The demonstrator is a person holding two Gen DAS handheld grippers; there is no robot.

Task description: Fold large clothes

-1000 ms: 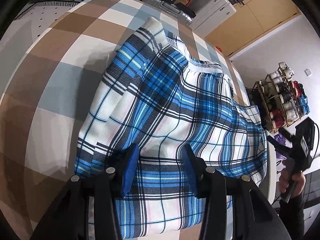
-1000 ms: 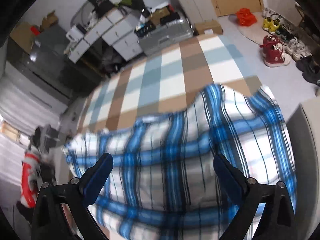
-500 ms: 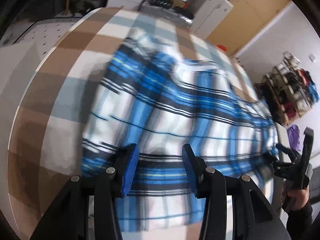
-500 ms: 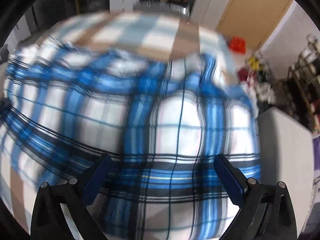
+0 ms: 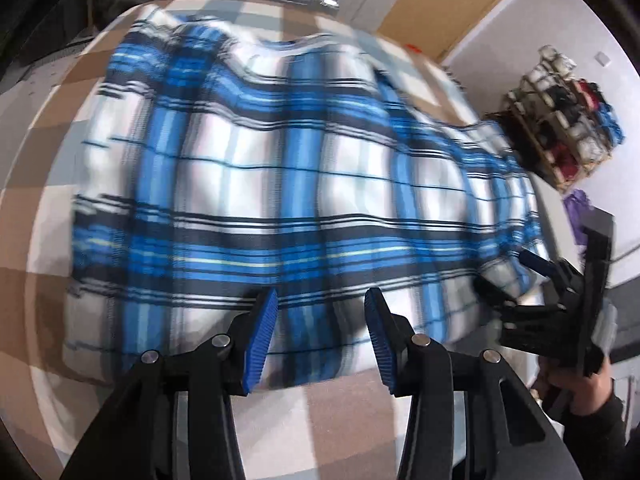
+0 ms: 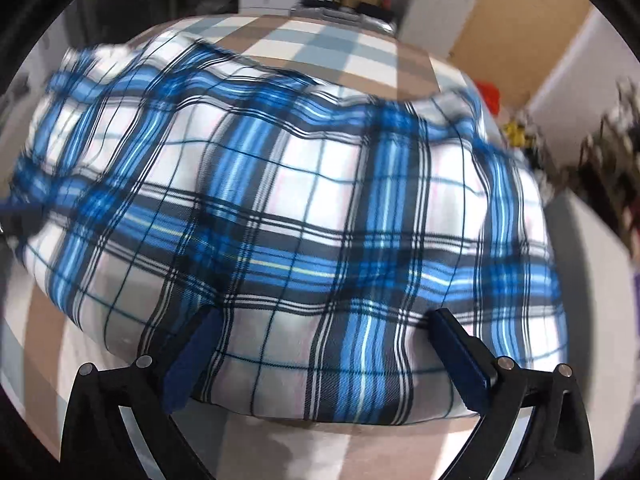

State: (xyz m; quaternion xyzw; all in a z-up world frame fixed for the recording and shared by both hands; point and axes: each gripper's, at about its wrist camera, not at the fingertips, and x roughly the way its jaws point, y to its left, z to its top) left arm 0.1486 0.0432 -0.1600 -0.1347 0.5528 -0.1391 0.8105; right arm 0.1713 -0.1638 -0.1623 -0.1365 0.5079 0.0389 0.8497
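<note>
Plaid garment (image 5: 280, 184): one; open tools: two.

Blue/white/black plaid garment (image 5: 280, 184) w/ thin yellow lines; brown/grey/white check cover (image 5: 60, 184); blue-padded hand-held grippers.

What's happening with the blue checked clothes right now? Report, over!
Left gripper open, fingers over near hem, nothing pinched. Right gripper wide open at near edge. Blue plaid garment spread on checked bed cover, not yet folded over. Nothing in the way.

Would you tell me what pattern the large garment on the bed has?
Blue, white and black plaid garment; sharpest in the right wrist view.
</note>
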